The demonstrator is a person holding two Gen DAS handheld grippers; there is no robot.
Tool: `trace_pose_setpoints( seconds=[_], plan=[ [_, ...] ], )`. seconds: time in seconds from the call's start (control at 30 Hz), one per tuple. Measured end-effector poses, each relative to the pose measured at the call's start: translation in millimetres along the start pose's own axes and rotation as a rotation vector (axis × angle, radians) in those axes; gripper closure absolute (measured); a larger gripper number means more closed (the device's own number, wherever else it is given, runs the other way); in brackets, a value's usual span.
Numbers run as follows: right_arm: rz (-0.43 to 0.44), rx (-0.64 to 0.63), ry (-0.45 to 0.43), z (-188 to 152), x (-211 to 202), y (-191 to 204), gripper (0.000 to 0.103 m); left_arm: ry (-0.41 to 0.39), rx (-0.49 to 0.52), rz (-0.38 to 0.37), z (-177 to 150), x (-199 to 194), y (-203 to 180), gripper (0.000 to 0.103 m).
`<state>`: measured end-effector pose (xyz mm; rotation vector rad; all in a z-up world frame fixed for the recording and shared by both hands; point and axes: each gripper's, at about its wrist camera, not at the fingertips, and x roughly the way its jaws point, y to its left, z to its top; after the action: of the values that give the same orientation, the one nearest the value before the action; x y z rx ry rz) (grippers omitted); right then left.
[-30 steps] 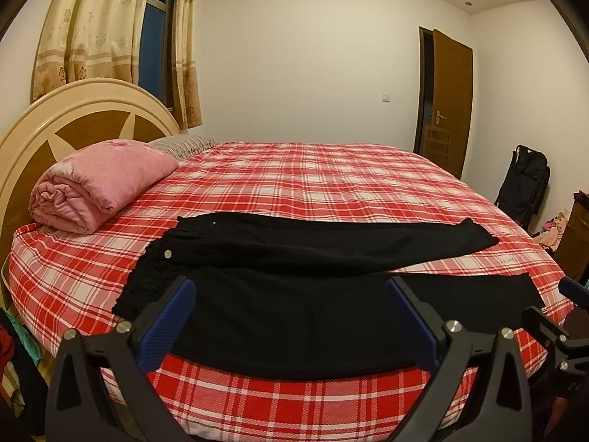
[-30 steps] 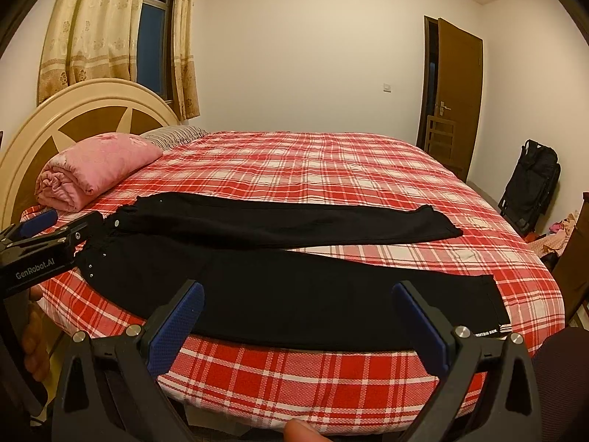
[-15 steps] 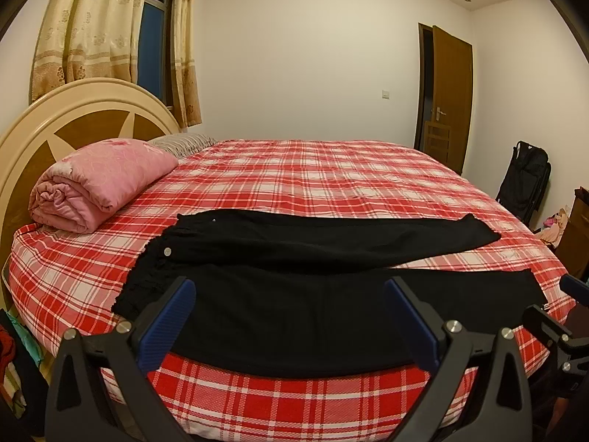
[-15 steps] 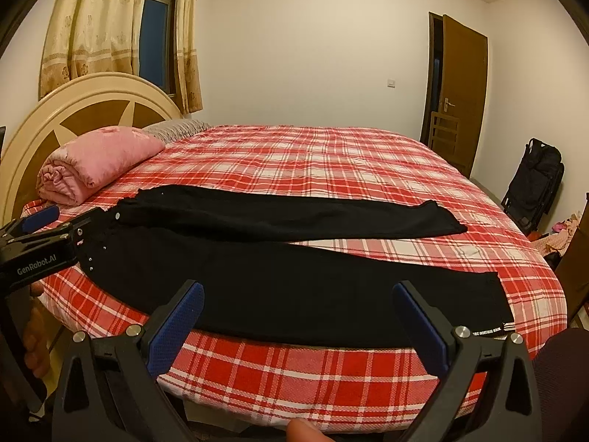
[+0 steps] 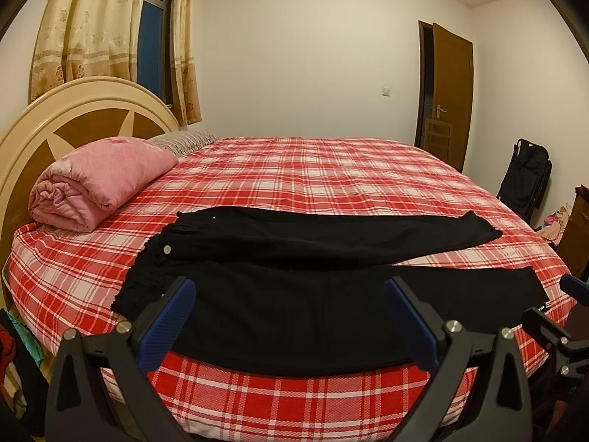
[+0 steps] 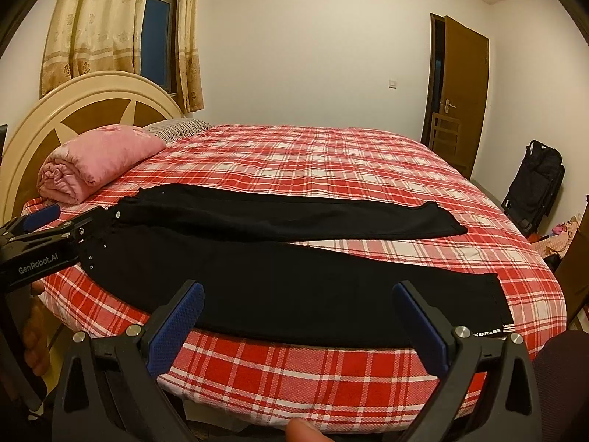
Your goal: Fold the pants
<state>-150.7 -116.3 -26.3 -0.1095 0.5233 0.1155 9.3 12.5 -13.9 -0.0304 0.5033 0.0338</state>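
Hem label txt illegible

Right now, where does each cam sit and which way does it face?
Left wrist: on the left claw, at the bed's near edge, facing across the pants toward the door; its own open fingers show, plus the right claw's tip at far right.
Right wrist: on the right claw, further toward the cuffs, same heading; its open fingers, a fingertip and the left claw show.
Shared: pants, pink blanket, headboard, door.

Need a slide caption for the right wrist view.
Open right claw facing black pants laid flat on red plaid bed.
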Motion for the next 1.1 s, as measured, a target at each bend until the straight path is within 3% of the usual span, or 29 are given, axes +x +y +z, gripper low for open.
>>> trace_pose_setpoints(
  seconds=[0.83, 1.0, 1.1],
  plan=[
    [-0.001, -0.005, 0.013, -3, 6, 2, 0.001, 0.009, 0.000, 0.001, -2, 5, 1, 0.000],
    [-0.008, -0.023, 0.019, -9, 24, -2, 0.001, 0.019, 0.001, 0.006, -4, 10, 3, 0.000],
    [0.016, -0.028, 0.090, -14, 55, -12, 0.001, 0.028, 0.009, 0.019, -6, 21, 7, 0.000]
  ],
)
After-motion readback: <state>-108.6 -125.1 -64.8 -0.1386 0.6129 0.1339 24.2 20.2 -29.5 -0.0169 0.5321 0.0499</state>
